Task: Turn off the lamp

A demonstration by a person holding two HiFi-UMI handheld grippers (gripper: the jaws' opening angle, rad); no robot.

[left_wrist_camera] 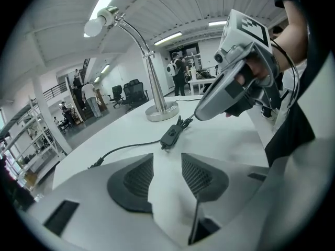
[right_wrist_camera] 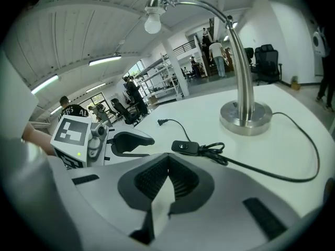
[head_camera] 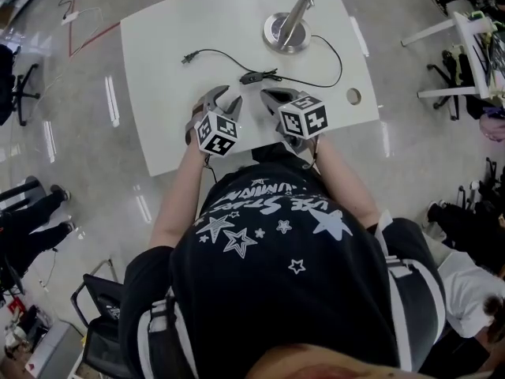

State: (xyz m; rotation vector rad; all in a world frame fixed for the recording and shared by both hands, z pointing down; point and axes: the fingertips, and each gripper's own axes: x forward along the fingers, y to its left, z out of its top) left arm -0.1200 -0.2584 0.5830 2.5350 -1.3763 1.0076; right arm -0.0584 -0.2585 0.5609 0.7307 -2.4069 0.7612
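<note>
Grey ribbed pads on the left gripper (left_wrist_camera: 167, 166) stand wide apart with only bare tabletop between them, while the right gripper (right_wrist_camera: 168, 163) has its pads pressed together on nothing. In the head view both sit low centre, left gripper (head_camera: 225, 97) and right gripper (head_camera: 272, 97) side by side over the near edge of the white table (head_camera: 158, 93).

Just beyond their tips lies the black inline switch (head_camera: 252, 76), flat on the table and touched by neither. Its cord (head_camera: 327, 54) loops right and back to the lamp (head_camera: 286, 31) at the top centre of the frame, and its other end runs left to a loose plug (head_camera: 188, 58).

The lamp has a round brushed-metal base and a curved chrome neck (right_wrist_camera: 242, 72) arching over to a white bulb (right_wrist_camera: 153, 22); whether it glows I cannot tell.

Bare tabletop lies between switch and base. Glossy grey floor (head_camera: 79, 180) surrounds the table, with an office chair (head_camera: 16, 85) at the left edge.
</note>
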